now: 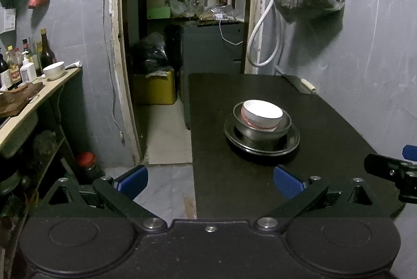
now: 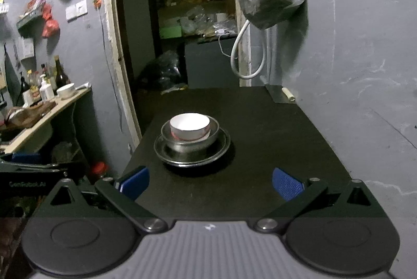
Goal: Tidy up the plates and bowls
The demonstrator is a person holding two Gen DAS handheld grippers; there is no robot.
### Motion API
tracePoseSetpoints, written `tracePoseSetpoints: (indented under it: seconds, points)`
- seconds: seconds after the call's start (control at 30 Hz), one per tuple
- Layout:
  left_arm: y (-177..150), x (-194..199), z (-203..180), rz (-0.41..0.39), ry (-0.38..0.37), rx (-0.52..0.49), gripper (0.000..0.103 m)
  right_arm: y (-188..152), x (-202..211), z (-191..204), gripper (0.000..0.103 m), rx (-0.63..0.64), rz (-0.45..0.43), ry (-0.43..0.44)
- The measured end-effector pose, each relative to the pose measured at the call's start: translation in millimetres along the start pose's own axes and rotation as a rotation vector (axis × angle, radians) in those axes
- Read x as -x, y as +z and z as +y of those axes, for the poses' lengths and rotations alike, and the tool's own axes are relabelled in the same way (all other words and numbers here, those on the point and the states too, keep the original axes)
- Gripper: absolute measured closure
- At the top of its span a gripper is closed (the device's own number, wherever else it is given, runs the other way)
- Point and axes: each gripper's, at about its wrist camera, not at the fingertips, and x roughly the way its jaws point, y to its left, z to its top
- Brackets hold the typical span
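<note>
I see the stack mid-table on the black table (image 2: 260,174): white bowl (image 2: 189,125) nested in a metal bowl (image 2: 192,140), which sits on metal plates (image 2: 192,152) — looks like two plates, can't be sure. Left gripper (image 1: 209,181) has its blue pads spread wide, nothing between them; it hangs over the table's near-left edge, half over the floor. Right gripper (image 2: 209,182) also spread wide w/ nothing held, above the near end of the table, stack straight ahead and well apart from the pads. In the left wrist view the stack sits right of centre. Another white bowl (image 1: 53,70) on the side counter (image 1: 39,96) at left, near bottles (image 1: 47,52) — away from the table.
</note>
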Motion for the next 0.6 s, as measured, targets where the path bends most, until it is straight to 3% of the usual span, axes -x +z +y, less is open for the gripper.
tracePoseSetpoints:
  seconds: [0.6]
  points:
    - [-3.6,-4.4,-4.1,0.005,0.003,-0.010,0.001,-2.4,-8.4,-8.2,0.000,-0.021,0.022,-0.006]
